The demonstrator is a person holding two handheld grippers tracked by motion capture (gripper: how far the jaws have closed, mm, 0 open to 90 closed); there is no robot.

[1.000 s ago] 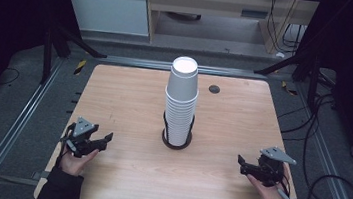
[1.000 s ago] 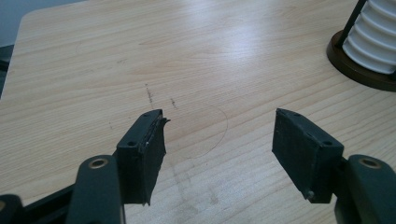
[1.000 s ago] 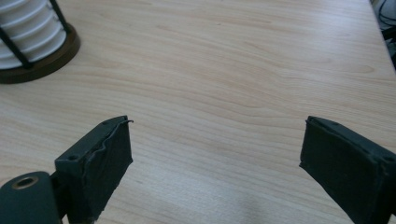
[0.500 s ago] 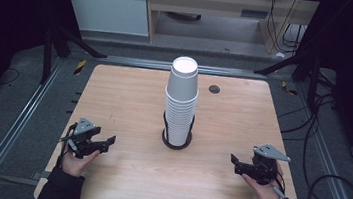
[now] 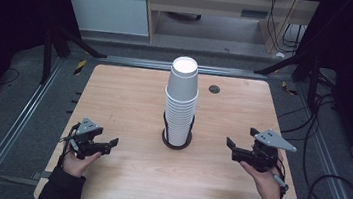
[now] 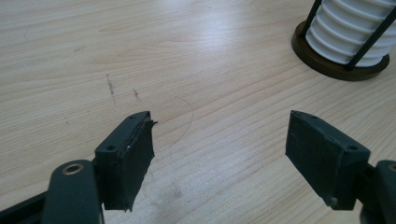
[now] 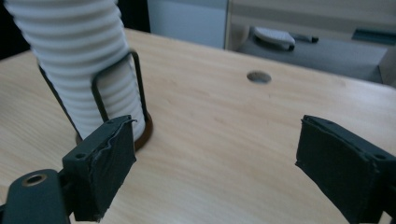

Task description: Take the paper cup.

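A wooden table (image 5: pixel 129 99) is seen across the centre of the high view, with a small round hole (image 5: pixel 214 89) in its top toward the upper right.

At the middle of that view a tall stack of white paper cups (image 5: pixel 181 97) is found standing upright in a wire holder with a dark round base (image 5: pixel 176 141). In the left gripper view the base and the lowest cups (image 6: pixel 345 32) are seen at the upper right corner of the frame. In the right gripper view the stack (image 7: pixel 79 51) is seen at the upper left, with a wire loop of the holder (image 7: pixel 119 88) in front of it.

The right gripper (image 5: pixel 231 148) is held in a hand at the lower right of the high view, well apart from the stack and pointed toward it. Its jaws are seen standing wide apart in the right gripper view, with nothing between them but bare table.

The left gripper (image 5: pixel 113 142) is held in a hand at the lower left of the high view, also well apart from the stack. Its jaws have just been opening; in the left gripper view they are seen parted, with only bare wood between them.
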